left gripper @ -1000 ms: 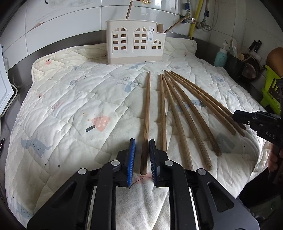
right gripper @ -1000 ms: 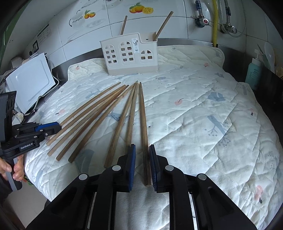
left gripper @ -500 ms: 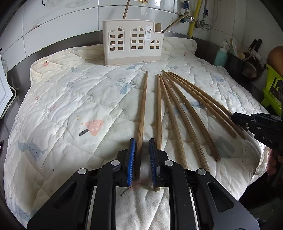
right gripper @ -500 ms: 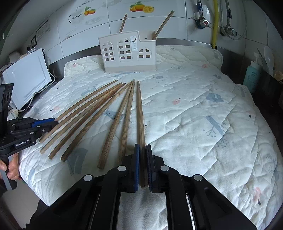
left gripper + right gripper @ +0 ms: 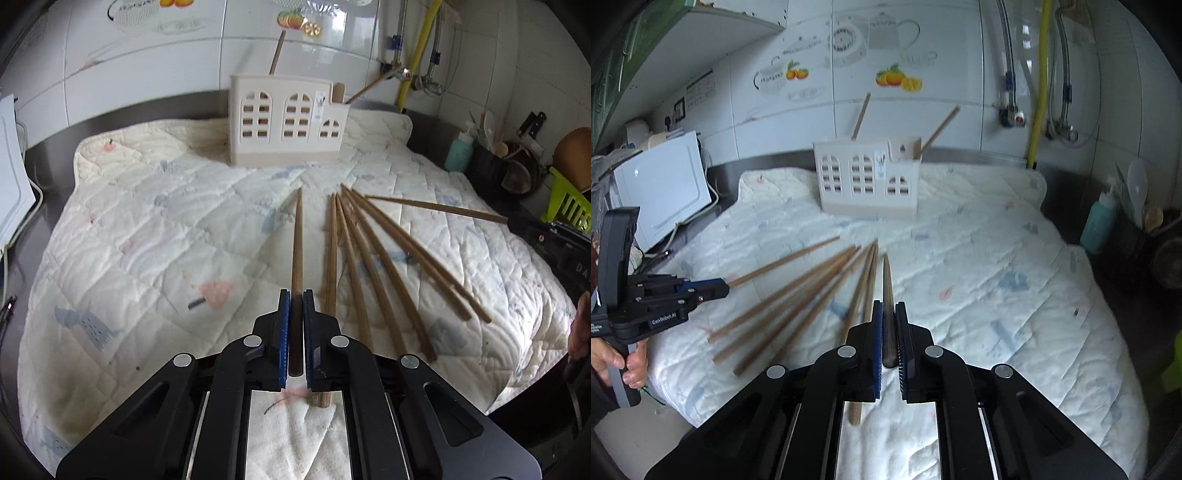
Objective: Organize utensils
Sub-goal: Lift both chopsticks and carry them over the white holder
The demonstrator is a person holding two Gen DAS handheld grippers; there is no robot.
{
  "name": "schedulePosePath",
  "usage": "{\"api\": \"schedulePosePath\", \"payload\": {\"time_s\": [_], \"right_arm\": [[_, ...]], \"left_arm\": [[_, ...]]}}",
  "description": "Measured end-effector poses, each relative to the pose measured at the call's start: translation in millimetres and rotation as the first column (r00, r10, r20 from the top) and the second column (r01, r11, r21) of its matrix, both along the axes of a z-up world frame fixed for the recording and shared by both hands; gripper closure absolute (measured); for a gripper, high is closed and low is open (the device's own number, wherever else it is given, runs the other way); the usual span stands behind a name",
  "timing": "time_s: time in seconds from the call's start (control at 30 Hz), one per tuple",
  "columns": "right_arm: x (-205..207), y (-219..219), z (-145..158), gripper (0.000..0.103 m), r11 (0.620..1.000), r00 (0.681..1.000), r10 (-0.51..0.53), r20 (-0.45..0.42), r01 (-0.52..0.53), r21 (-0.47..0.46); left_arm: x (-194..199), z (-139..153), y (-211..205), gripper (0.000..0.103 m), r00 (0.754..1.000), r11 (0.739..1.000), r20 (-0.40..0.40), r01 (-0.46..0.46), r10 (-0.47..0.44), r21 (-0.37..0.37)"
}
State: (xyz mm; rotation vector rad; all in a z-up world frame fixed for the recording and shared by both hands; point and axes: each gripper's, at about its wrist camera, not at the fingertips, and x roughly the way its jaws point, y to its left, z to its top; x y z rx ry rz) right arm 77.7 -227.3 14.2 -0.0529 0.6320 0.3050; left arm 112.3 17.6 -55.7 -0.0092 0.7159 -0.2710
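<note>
Where the cream quilted cloth with pastel prints [image 5: 155,236] covers the counter, it fills both views and carries every item. Only the left wrist view shows the dark pot of kitchen tools [image 5: 491,166] far to the right of the jaws; only the right wrist view shows the white flat appliance [image 5: 661,188] far to the left of the jaws and the bare hand [image 5: 617,363] on the other tool's handle.

Beyond the jaws in both views stands the cream plastic utensil holder with arched window cut-outs [image 5: 286,123], upright, with two sticks leaning out of it.

The left gripper [image 5: 294,332] is clamped on a long brown wooden chopstick [image 5: 296,243]; its long axis runs straight ahead of the jaws, thin tip toward the holder. The right gripper [image 5: 889,339] is clamped on a second brown wooden chopstick [image 5: 887,280], likewise pointing ahead toward the holder, tip raised off the cloth.

Just right of the left jaws lies a fan of loose wooden chopsticks [image 5: 373,266], tips converging ahead. Nothing stands between either held stick and the holder.
</note>
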Motion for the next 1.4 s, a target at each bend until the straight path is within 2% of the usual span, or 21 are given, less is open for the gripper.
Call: {"api": "schedulePosePath", "payload": {"time_s": [0.23, 0.43, 0.77, 0.9, 1.13, 1.27, 1.4], "right_arm": [[12.8, -1.2, 39.9, 0.096, 0.999, 0.997, 0.023, 0.073, -0.026, 0.037], [34.1, 0.2, 60.1, 0.096, 0.997, 0.995, 0.04, 0.094, -0.046, 0.067], [75.4, 11.4, 95.7, 0.096, 0.993, 0.989, 0.101, 0.109, -0.107, 0.05], [99.9, 10.9, 126.2, 0.096, 0.99, 0.984, 0.116, 0.132, -0.125, 0.063], [157.2, 11.3, 182.5, 0.096, 0.991, 0.974, 0.091, 0.207, -0.109, 0.075], [193.1, 12.0, 198.0, 0.096, 0.992, 0.973, 0.055, 0.225, -0.078, 0.096], [224.3, 16.1, 198.9, 0.096, 0.993, 0.971, 0.018, 0.238, -0.045, 0.111]], "left_arm": [[8.8, 28.6, 5.8, 0.098, 0.997, 0.999, 0.079, -0.025, 0.027, -0.024], [20.8, 47.4, 6.7, 0.098, 0.991, 0.998, 0.13, -0.034, 0.041, -0.057], [53.1, 84.2, 9.1, 0.098, 0.983, 0.996, 0.179, -0.024, 0.04, -0.089], [73.9, 111.1, 12.0, 0.098, 0.979, 0.995, 0.201, -0.014, 0.034, -0.097], [105.6, 141.2, 10.8, 0.098, 0.975, 0.998, 0.22, -0.015, 0.028, -0.059], [117.4, 159.0, 11.0, 0.098, 0.97, 0.998, 0.243, -0.018, 0.03, -0.055], [126.0, 187.1, 10.3, 0.098, 0.955, 0.999, 0.295, -0.016, 0.027, -0.039]]}}
